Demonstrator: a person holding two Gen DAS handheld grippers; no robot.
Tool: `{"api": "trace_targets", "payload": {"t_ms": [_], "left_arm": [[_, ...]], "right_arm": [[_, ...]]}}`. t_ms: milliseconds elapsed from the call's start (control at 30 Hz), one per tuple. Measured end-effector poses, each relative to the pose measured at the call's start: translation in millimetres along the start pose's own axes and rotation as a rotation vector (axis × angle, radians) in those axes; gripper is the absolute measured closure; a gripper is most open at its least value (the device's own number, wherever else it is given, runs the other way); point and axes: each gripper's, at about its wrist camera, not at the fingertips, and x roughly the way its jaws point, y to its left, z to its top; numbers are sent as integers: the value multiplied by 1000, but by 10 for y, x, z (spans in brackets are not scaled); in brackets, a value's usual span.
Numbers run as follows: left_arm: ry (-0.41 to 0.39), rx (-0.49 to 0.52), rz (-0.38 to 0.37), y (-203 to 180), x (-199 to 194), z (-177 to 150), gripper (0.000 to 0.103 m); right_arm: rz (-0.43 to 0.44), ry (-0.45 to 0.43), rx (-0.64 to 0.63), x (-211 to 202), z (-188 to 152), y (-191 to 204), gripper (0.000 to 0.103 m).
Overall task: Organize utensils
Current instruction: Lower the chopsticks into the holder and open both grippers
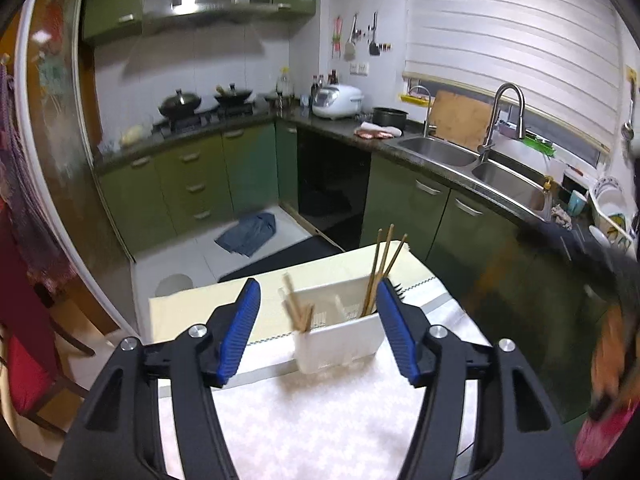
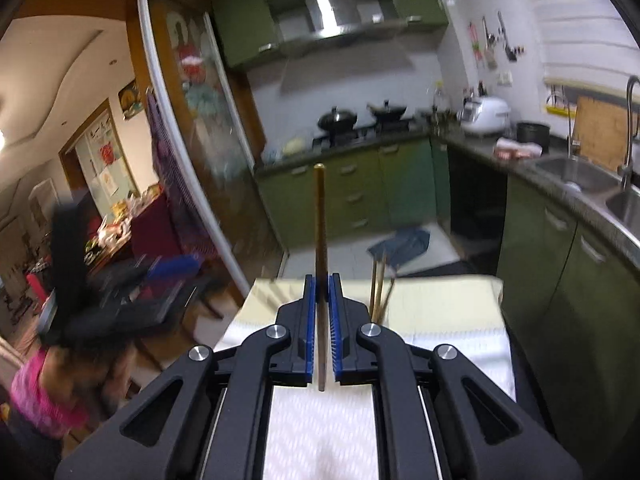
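Observation:
A white utensil holder (image 1: 340, 332) stands on the table. Brown chopsticks (image 1: 384, 268) lean in its right compartment and pale wooden ones (image 1: 296, 308) in its left. My left gripper (image 1: 318, 292) is open and empty, its blue pads on either side of the holder, short of it. My right gripper (image 2: 322, 284) is shut on a single brown chopstick (image 2: 320, 216), held upright above the table. Other chopsticks (image 2: 380, 284) stick up just right of it; the holder itself is hidden behind the right jaw.
The table carries a white patterned cloth (image 1: 320, 420) and a pale yellow mat (image 1: 224, 304). Green cabinets (image 1: 440, 208) and a double sink (image 1: 480, 160) run along the right. A blurred arm (image 1: 616, 344) is at the right edge. A chair (image 1: 28, 360) stands at left.

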Motion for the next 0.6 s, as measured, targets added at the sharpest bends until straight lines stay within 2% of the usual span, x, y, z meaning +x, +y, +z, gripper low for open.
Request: {"api": "trace_targets", "payload": {"t_ms": [67,167,233,300,367,467,600], "left_arm": [[-5,-5,-5,49,-123,-116,44],[-9,-53,-25,149,-250,-297,37],[-23,-59,-8,193,-325,-453,35],[-45,-63,11,231,-402,-651,26],[-53,-80,27,267,-427,-834,19],[-41,-107,30,313,-414,-1114,18],[-42,-197,12,401,-423,-1475,15]], "right_arm": [[-18,-27,-1,141,136,39,96],[-57,-49,-4,403,240,54,96],[-90,-52,-12,589,279,52,96],[-112,-40,-20,802,278,16,96],[-140,-25,-36,991,235,-16,96],[-159,16,-56,1259,87,-46,96],[-174,76,-70,1558,-155,-106,96]]}}
